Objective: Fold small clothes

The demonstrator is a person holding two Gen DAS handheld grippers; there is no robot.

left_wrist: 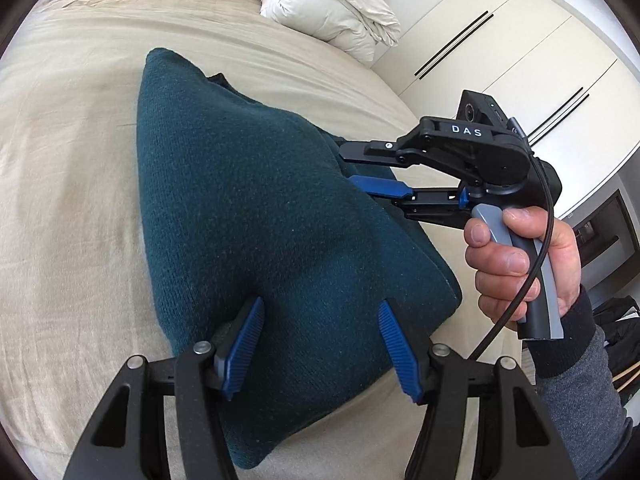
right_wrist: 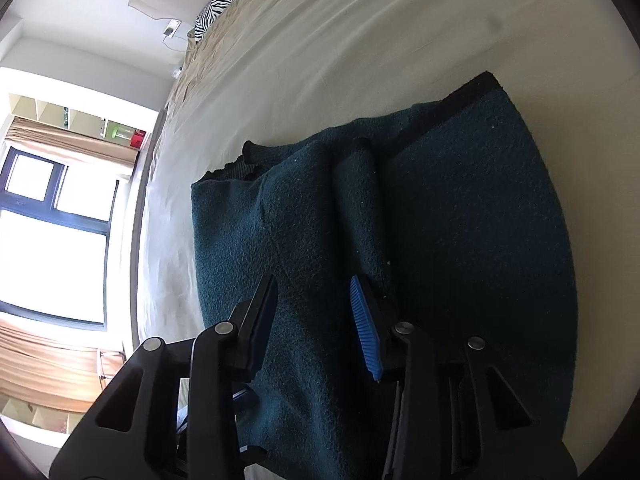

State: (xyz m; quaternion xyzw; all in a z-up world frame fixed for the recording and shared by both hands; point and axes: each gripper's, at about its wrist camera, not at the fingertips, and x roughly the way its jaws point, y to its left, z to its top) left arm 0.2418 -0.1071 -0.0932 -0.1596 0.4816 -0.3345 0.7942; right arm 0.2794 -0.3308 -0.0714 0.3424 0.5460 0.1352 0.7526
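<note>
dark teal knit garment (left_wrist: 256, 200) folded flat on beige bed sheet (left_wrist: 60, 160). left gripper (left_wrist: 320, 336) jaws apart over near edge, nothing clamped. right gripper (right_wrist: 316, 312) jaws apart, straddling a fold, not pinching.

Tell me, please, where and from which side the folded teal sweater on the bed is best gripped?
Probably at the thick folded edge nearest the left gripper, coming in low from that near side. The teal sweater lies flat on the bed, so only its edges offer a pinchable lip, and there the layers are stacked together.
</note>
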